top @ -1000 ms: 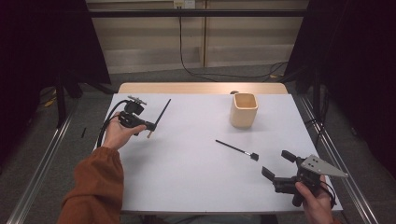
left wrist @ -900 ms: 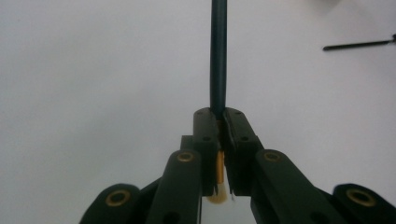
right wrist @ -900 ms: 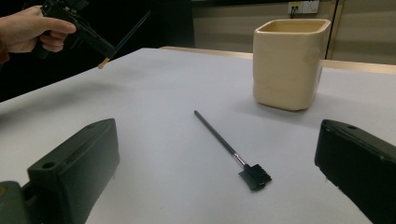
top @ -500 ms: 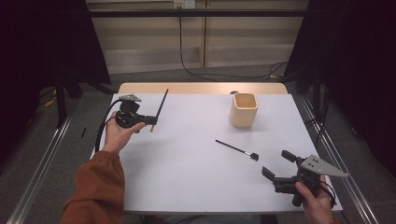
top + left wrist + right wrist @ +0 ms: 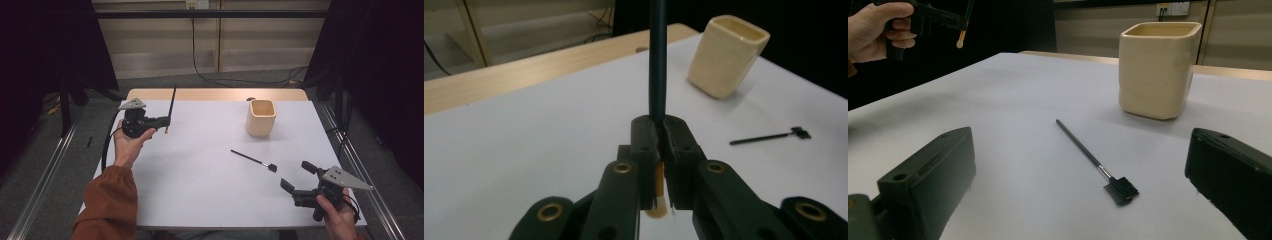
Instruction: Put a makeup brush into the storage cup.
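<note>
White counter (image 5: 200, 150) under you: your left tongs (image 5: 163, 121) are clamped near the tip end of a thin, stiff, light brush (image 5: 171, 102), lifted upright. Cup (image 5: 261, 117) stands right. Right tongs (image 5: 296, 176) gape empty near the small comb brush (image 5: 254, 160); pinch its handle mid-shaft.

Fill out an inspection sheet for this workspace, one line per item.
Surface: white table top, wooden strip along the far edge.
Job's things: dark-handled brush clamped upright in the left gripper, orange tip below the jaws; cream cup upright, far right of centre.
Clutter: small black brush lying flat in front of the cup.
Grippers: left shut on the brush, lifted off the table; right gripper open, near corner.
Cables: black cable trailing from the left gripper; more on the floor beyond.
Surroundings: dark curtains on both sides, pale wall panels behind.
</note>
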`<state>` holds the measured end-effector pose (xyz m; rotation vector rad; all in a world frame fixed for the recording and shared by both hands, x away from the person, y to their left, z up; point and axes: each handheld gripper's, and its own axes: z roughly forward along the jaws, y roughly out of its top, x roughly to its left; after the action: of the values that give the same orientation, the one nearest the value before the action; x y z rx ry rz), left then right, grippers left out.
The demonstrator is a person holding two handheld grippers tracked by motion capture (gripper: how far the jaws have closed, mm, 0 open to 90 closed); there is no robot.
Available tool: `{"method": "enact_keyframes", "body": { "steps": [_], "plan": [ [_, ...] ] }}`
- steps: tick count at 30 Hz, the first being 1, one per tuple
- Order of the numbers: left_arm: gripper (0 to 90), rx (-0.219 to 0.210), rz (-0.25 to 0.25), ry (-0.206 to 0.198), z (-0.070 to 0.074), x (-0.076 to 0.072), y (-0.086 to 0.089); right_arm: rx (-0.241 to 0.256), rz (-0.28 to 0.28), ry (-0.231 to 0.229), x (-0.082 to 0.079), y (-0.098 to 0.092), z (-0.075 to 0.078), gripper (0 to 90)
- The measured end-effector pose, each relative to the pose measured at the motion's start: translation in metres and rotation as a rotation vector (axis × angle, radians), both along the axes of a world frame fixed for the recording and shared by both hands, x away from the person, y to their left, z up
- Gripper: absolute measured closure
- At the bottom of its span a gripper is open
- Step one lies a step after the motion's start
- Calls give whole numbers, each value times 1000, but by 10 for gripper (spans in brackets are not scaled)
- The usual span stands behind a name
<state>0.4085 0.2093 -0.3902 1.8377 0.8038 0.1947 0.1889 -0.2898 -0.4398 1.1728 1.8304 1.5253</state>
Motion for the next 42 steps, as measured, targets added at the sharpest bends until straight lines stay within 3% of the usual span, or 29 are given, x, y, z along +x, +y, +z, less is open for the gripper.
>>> {"method": "enact_keyframes", "body": {
  "steps": [4,9,29,42],
  "plan": [
    [845,-17,20,-39,2,-4,1,2,-1,1,0,0,0,0],
    [845,-20,6,-51,2,-7,-1,0,0,0,0,0,0,0],
    [845,-83,-138,-74,11,-37,-23,1,1,-1,0,0,0,0],
    [845,-70,-232,-65,14,-52,-45,4,1,-5,-1,0,0,0]
  ]
}}
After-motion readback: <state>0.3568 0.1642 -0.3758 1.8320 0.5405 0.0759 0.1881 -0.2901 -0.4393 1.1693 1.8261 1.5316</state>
